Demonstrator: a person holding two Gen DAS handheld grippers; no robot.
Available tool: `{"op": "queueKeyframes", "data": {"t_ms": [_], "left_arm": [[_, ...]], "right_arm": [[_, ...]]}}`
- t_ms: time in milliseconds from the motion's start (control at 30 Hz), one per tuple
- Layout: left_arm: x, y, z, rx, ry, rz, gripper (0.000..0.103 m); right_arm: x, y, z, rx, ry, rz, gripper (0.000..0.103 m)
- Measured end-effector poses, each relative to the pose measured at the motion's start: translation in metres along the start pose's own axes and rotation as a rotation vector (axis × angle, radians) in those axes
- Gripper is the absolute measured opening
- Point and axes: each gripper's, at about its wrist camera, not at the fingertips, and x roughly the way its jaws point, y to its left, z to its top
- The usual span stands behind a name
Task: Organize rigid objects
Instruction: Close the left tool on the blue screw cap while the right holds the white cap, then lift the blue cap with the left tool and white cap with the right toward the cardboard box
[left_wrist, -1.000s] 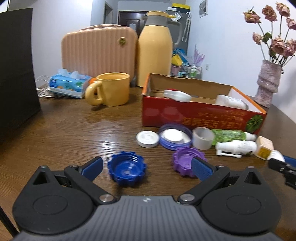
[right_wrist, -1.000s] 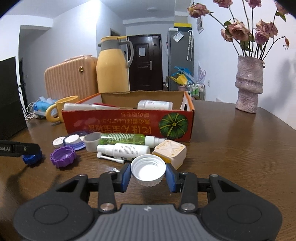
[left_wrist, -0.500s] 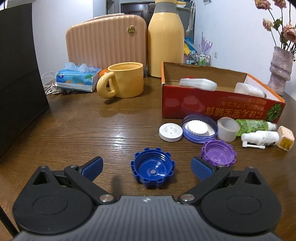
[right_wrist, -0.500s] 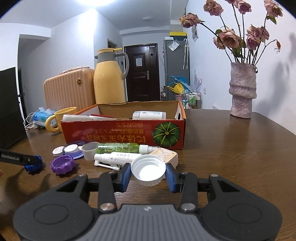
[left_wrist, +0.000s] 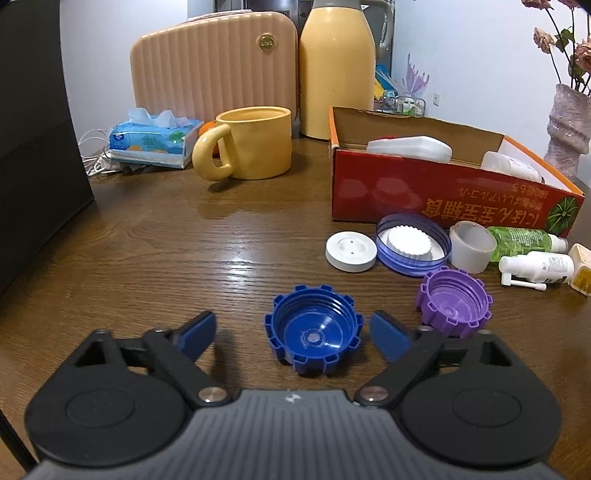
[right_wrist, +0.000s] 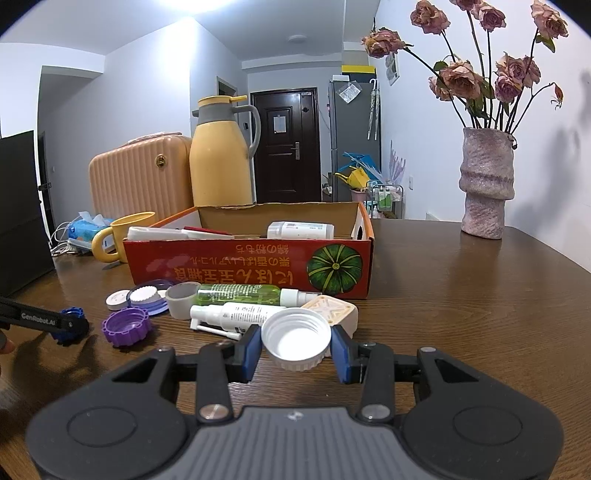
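Observation:
A blue notched cap lies open side up on the wooden table, between the fingers of my left gripper. Its jaws are closing, and both pads still stand clear of the cap. A purple notched cap sits just beyond the right finger. My right gripper is shut on a white screw cap, held a little above the table in front of the red cardboard box. The box holds white bottles. The right wrist view also shows the left gripper's finger at the far left.
In front of the box lie a white disc, a blue lid, a translucent cup, a green bottle, a spray bottle and a cream square box. A yellow mug, a thermos, a tissue pack and a vase stand further back.
My left gripper has moved forward and down until the blue cap sits between its fingers, and its jaws have narrowed. The right gripper keeps the white cap nearly still.

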Motion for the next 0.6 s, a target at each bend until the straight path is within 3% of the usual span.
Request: {"op": "queueKeyframes", "data": {"t_ms": [233, 600], "left_arm": [[0.0, -0.007, -0.002, 0.045, -0.011, -0.056, 0.055], [-0.009, -0.005, -0.004, 0.026, -0.043, -0.072, 0.055]], "right_arm": [[0.0, 0.0, 0.0, -0.001, -0.001, 0.0, 0.039], [0.0, 0.001, 0.0, -0.002, 0.002, 0.002, 0.039]]}}
